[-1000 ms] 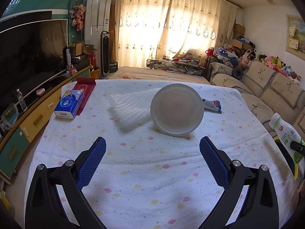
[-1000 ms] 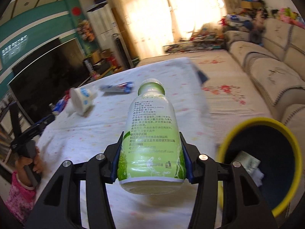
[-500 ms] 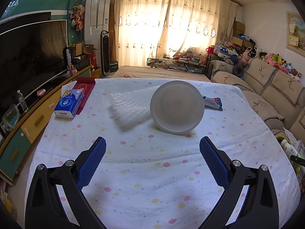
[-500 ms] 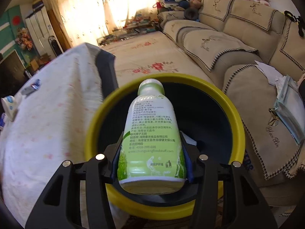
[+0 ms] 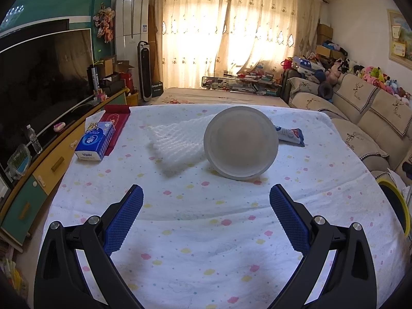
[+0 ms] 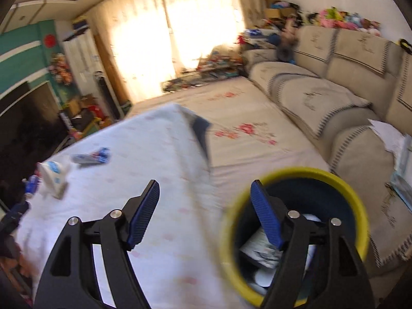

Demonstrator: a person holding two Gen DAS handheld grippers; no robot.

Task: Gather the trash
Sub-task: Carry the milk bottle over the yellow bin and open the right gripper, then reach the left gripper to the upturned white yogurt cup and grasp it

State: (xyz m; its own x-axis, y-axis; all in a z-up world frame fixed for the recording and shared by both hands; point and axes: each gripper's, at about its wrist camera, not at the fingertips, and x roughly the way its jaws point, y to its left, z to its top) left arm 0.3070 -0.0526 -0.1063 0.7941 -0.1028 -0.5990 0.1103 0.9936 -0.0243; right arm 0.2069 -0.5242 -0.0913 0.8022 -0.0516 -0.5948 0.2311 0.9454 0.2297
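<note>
A frosted round plastic container (image 5: 240, 143) lies on its side on the flowered cloth (image 5: 195, 231), its flat end facing my left gripper (image 5: 206, 200), which hovers open a short way in front of it. White foam netting (image 5: 175, 139) sits behind it, and a blue wrapper (image 5: 289, 135) to its right. My right gripper (image 6: 204, 195) is empty with its jaws opening, at the table's edge beside the yellow-rimmed bin (image 6: 358, 200). Paper scraps (image 6: 260, 247) show inside the bin. The same container (image 6: 52, 176) and wrapper (image 6: 92, 157) appear far left, blurred.
A blue tissue box (image 5: 95, 141) and a red packet (image 5: 116, 118) lie at the cloth's left edge. A TV cabinet (image 5: 33, 170) runs along the left. A beige sofa (image 6: 334, 97) flanks the bin on the right, with papers (image 6: 391, 134) on its seat.
The green bottle has left my right gripper, whose jaws have spread; that gripper swung over the bin, then back toward the table. The left gripper stayed put.
</note>
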